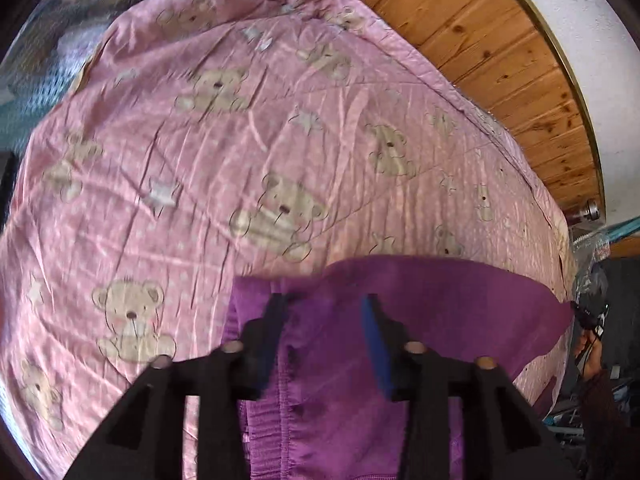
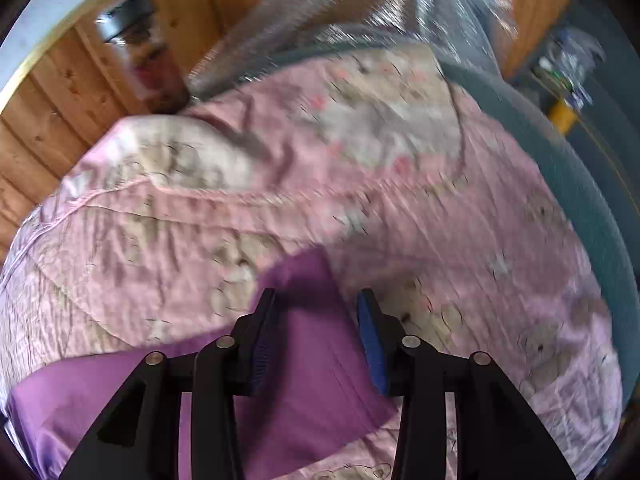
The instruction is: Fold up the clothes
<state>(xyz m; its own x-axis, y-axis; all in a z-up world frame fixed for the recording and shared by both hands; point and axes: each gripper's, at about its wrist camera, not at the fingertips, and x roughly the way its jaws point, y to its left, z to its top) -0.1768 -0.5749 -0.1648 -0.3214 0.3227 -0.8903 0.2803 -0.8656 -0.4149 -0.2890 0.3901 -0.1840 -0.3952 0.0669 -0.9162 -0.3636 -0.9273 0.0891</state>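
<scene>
Pink teddy-bear bedding (image 1: 248, 152) fills the left wrist view, spread wide over a bed, with wood panelling (image 1: 500, 52) running along its far right edge and a white wall beyond. Left of the fingers the cover lies flat and unobstructed out to the frame edge. The left gripper (image 1: 324, 340) stands with its blue-padded fingers (image 1: 376, 344) apart, gripping nothing, above a purple garment (image 1: 440, 312) whose gathered elastic band runs between and below them. The garment's far edge lies just ahead of the fingertips, and its cloth stretches off to the right.

Across the right wrist view, which is blurred, the same bedding (image 2: 400, 216) bunches into a raised fold ahead. A teal bed edge (image 2: 576, 184) curves along the right and wood panelling (image 2: 48, 128) stands at left. The right gripper (image 2: 316, 340) is likewise spread, empty, with a corner of the purple garment (image 2: 312, 344) lying between its fingers and extending left beneath them.
</scene>
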